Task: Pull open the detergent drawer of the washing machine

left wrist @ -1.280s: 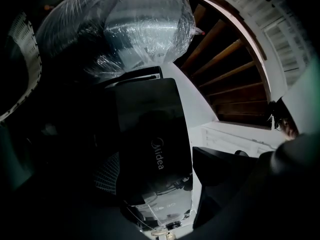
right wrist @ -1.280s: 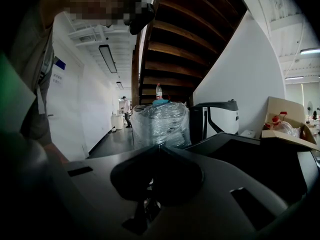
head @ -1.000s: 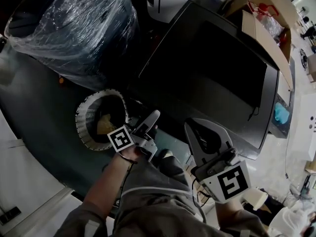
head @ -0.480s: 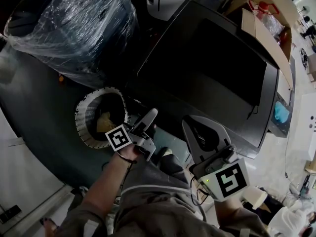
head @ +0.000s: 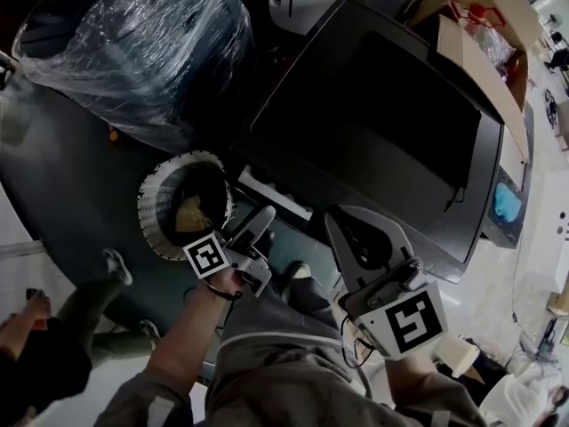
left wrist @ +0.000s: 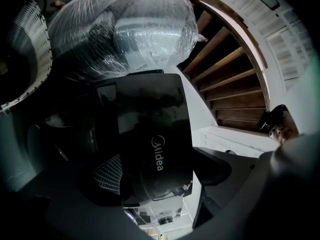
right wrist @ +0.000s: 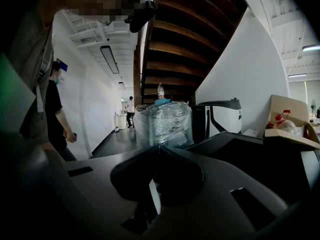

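**Colleague:** Surroundings first, please.

**Operator:** Dark glossy floor (head: 53, 163). A film-wrapped bundle (head: 133, 43) stands beyond the left edge of the washing machine (head: 373, 123). A round basket (head: 149, 225) with a slatted white wall sits just off its front left corner. My left gripper view also shows wooden stairs (left wrist: 225, 69) overhead.

**Colleague:** Where is the task's thing?

**Operator:** The detergent drawer (head: 276, 194) lies at the left end of the machine's front edge. From the head view it reads as a pale, narrow strip running along that edge. From my left gripper view its front is a smooth black panel with grey "Midea" lettering and a rounded lower end.

**Colleague:** And the 2 tools?

**Operator:** The left gripper (head: 260, 221) points straight at the drawer. Its jaws stand on either side of the black panel, and 1 mesh-textured pad (left wrist: 106, 176) shows beside it. I judge them closed on the panel. The right gripper (head: 342, 229) hangs off the middle of the front edge, apart from the drawer. Its jaws are together with nothing between them.

**Colleague:** Which relation governs the pull?

**Operator:** The drawer's sliding axis runs square to the front edge, from the machine toward me. The left gripper is the nearer tool and already lies on that axis. I judge the pull should run straight back along it, since a sideways drag could bind the drawer or slip the pads off the glossy plastic.
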`<state>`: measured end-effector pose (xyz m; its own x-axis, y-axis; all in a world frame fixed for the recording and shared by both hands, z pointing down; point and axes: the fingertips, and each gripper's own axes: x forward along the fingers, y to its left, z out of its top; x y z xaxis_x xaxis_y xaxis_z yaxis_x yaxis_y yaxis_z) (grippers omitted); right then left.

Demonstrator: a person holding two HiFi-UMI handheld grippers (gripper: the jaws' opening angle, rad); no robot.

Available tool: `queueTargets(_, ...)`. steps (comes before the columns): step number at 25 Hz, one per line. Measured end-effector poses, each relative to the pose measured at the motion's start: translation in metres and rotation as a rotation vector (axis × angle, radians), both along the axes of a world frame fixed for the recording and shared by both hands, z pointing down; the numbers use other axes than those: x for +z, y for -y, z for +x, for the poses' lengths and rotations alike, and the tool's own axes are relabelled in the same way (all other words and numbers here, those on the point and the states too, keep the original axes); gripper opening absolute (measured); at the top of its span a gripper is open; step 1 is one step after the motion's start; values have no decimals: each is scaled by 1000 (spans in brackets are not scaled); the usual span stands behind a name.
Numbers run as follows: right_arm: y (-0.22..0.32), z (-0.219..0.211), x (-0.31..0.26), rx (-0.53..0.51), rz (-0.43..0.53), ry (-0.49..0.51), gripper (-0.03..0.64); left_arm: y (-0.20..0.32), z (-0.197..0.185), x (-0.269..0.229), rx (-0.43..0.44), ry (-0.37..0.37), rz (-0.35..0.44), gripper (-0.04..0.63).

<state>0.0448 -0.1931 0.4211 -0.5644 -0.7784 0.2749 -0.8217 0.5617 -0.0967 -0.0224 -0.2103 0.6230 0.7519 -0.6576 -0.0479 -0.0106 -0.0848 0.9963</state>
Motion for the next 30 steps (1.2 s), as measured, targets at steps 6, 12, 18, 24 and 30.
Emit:
queueTargets(6, -7, -8, -1, -18, -8, 0, 34, -23, -17, 1, -2, 11, -4, 443)
queueTargets(12, -14, -18, -2, -40, -20, -2, 34, -45, -34, 0, 7, 21, 2, 443)
queueTargets(18, -20, -25, -5, -55, -34, -7, 34, -59, -43, -3, 12, 29, -3, 443)
queueTargets(24, -24, -31, -8, -64, -40, -10, 34, -74, -51, -2, -4, 38, -6, 443)
queueTargets(30, -33, -35, -6, -82, -52, -23, 34, -82, -58, 0, -28, 44, -19, 423)
